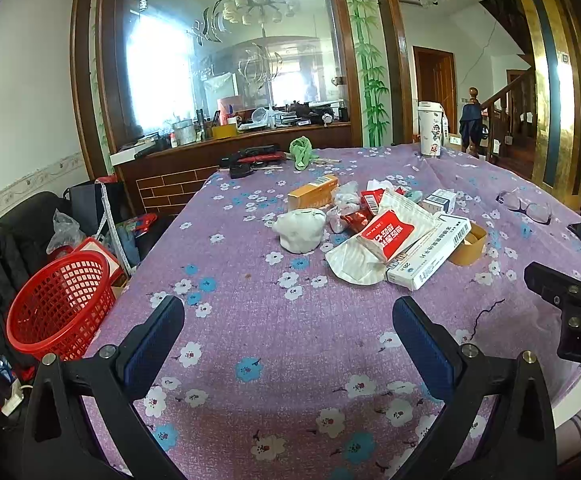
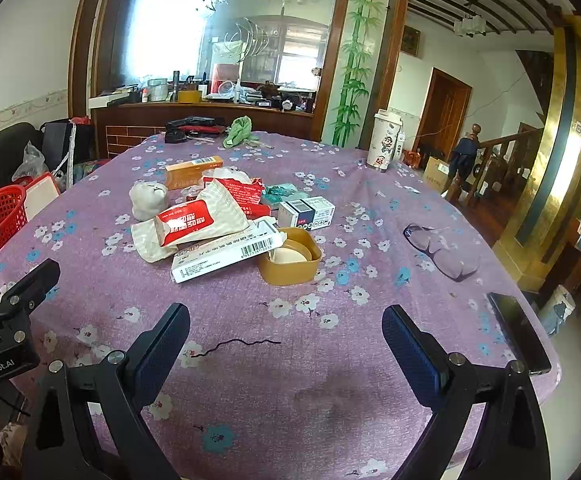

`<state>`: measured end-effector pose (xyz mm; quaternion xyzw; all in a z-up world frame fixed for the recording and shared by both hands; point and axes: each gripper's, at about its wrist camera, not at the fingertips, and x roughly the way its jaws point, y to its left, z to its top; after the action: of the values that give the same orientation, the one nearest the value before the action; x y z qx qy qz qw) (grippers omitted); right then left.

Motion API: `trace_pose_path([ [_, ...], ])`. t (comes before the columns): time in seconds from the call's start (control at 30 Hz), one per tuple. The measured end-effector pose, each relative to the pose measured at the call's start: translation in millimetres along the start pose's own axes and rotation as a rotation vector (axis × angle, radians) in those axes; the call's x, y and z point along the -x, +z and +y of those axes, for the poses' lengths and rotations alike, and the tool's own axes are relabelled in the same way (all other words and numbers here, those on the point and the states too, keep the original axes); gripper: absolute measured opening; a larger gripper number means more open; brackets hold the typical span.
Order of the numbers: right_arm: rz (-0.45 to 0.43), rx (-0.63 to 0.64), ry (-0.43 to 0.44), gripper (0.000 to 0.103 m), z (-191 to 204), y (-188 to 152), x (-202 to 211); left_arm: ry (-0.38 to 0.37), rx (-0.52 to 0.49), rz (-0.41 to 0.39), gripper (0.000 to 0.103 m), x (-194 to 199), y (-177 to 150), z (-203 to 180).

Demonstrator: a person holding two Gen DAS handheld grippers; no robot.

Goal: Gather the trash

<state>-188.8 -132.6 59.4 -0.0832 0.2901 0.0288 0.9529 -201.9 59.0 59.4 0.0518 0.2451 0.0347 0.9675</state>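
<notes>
Daylight floods in through the glass partition (image 1: 226,72) beyond the table's far edge, blown out to white glare on its left half, and the gold pillar (image 2: 566,152) on the right throws back a hot streak. The purple tablecloth (image 1: 290,320) is evenly lit and sharp (only soft, faint shadows lie under the clutter), dimming a little toward the near edge. Both fisheye views bow the walls and door frames and fall to black at the corners.
</notes>
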Motion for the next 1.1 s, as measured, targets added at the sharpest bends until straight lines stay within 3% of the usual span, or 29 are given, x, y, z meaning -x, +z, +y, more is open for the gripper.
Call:
trace_pose_path([
  [1.1, 0.033, -0.019, 0.017, 0.099, -2, -6, -9, -0.010, -0.042, 0.036, 0.103, -9, 2, -12],
])
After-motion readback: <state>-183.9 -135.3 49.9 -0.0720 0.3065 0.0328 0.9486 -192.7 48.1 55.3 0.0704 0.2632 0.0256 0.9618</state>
